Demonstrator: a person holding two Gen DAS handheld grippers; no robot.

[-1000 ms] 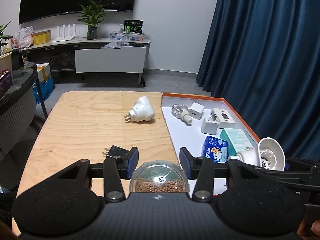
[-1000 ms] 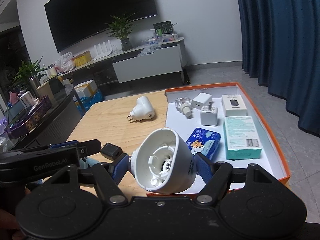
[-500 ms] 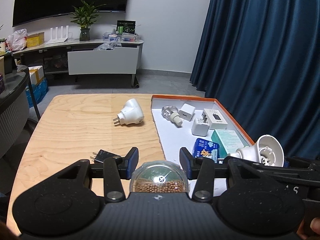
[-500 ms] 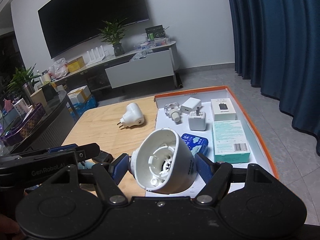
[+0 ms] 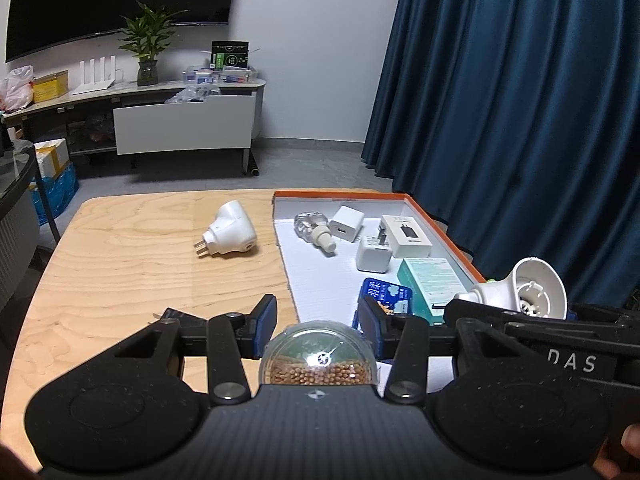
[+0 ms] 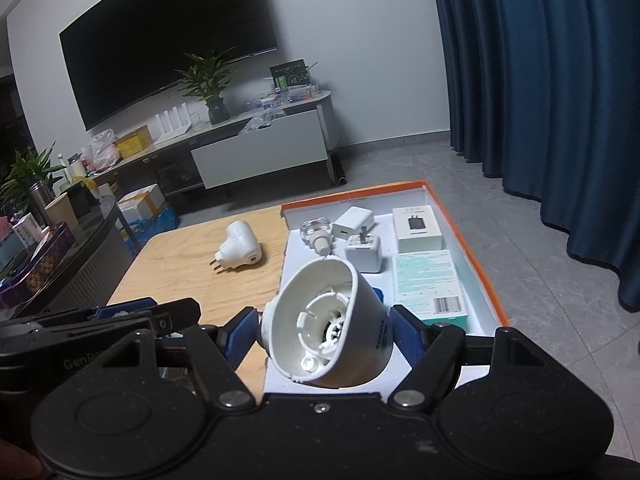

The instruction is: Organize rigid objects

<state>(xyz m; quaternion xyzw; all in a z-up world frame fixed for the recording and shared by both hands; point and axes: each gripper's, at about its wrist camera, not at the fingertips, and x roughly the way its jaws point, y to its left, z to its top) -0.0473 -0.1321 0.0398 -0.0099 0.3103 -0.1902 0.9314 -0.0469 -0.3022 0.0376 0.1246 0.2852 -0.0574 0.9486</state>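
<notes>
My left gripper is shut on a clear dome with brown beads, held low over the wooden table's near edge. To its right, my right gripper is shut on a white cone-shaped housing, hollow side toward the camera, above the near end of the orange-rimmed tray. From the left wrist view the same cone shows at the right. A white plug adapter lies on the table left of the tray. A black plug is partly hidden behind my left finger.
The tray holds a clear bottle, two white chargers, a white box, a teal box and a blue packet. A glass side table stands at the left and blue curtains hang on the right.
Both grippers have drifted to the right together, so the table and tray slide left in both views. Both grips look the same.
</notes>
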